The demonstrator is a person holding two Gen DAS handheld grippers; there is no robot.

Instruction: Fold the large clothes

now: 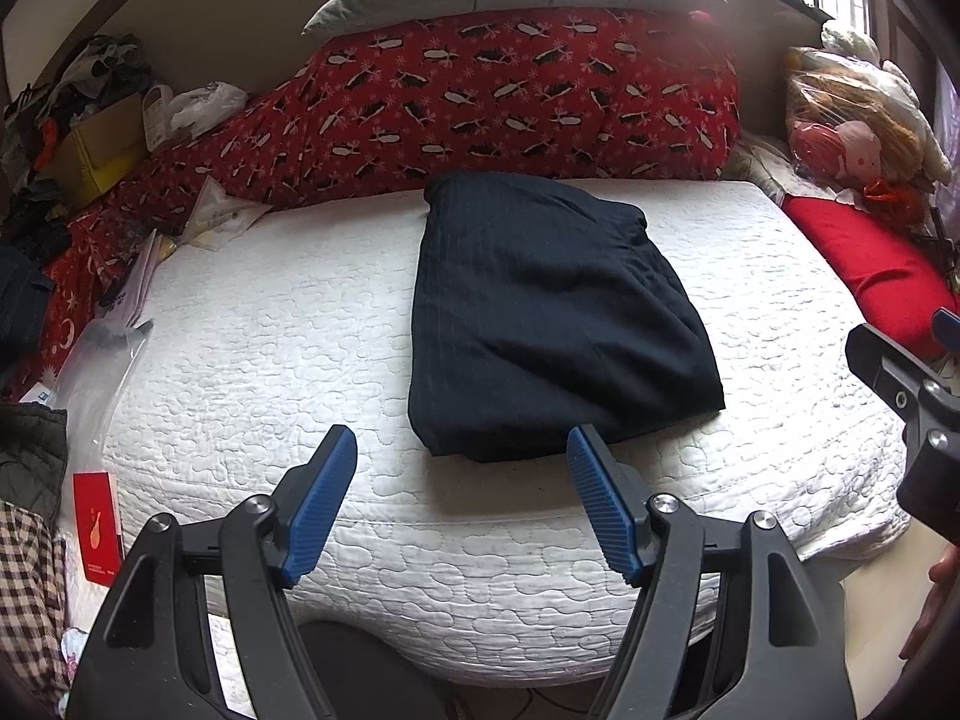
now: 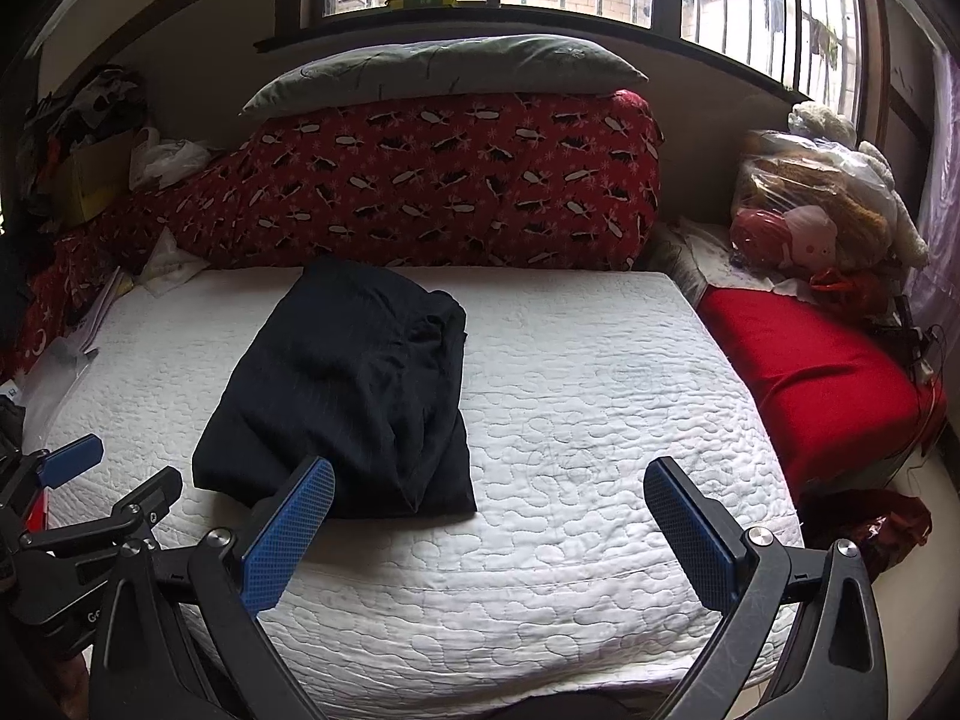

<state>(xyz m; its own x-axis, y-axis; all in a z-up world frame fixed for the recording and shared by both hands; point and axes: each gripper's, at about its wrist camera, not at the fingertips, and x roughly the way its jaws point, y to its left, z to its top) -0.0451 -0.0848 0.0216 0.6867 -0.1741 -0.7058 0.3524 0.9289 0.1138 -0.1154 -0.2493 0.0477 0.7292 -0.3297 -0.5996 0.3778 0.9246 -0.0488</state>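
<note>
Since the dark folded garment (image 1: 552,312) lies on the white quilted bed (image 1: 270,360) with its long axis running away toward the red patterned bedding (image 1: 510,102), its near edge sits just ahead of the left gripper (image 1: 462,498), which looks nearer; the right gripper (image 2: 489,534) hangs right of it, both sets of fingers spread apart and empty.
</note>
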